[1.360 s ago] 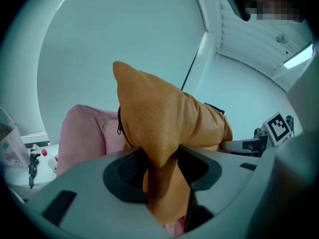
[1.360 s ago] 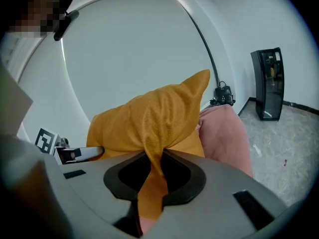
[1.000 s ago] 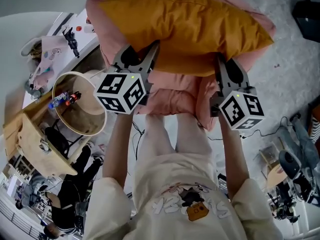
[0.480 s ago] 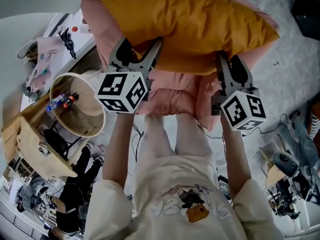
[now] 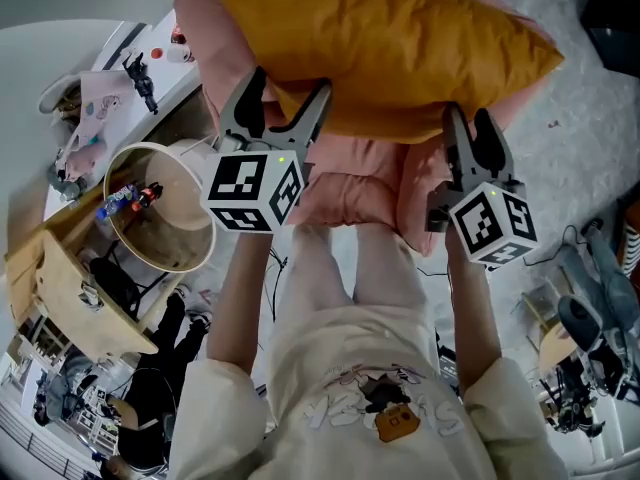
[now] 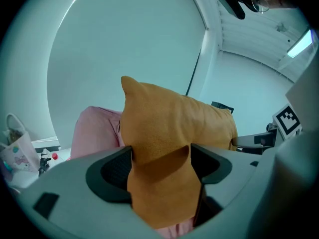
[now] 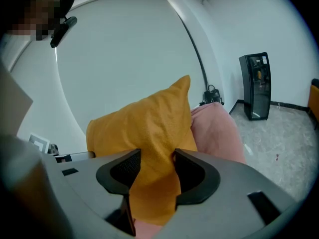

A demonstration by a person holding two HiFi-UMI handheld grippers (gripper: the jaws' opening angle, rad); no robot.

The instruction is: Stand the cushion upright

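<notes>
An orange cushion (image 5: pixel 390 48) stands on its long edge on top of a pink padded seat (image 5: pixel 350 193). My left gripper (image 5: pixel 288 83) straddles the cushion's lower left edge, and my right gripper (image 5: pixel 468 118) sits at its lower right edge. Both sets of jaws have just been opening. In the left gripper view the orange fabric (image 6: pixel 169 128) still fills the gap of the left gripper (image 6: pixel 160 156). In the right gripper view a fold of the cushion (image 7: pixel 144 128) hangs between the spread jaws of the right gripper (image 7: pixel 157 161). Neither pair of jaws pinches the fabric.
A round tan basket (image 5: pixel 160 208) and a wooden box (image 5: pixel 70 288) stand at the left, below a white table (image 5: pixel 120 78) with small items. A black upright appliance (image 7: pixel 256 86) stands by the far wall. Grey floor with cables lies to the right.
Both grippers' jaws have spread apart and let go of the cushion's lower edge. The hands have drawn back slightly toward the person. The cushion stays on the pink seat.
</notes>
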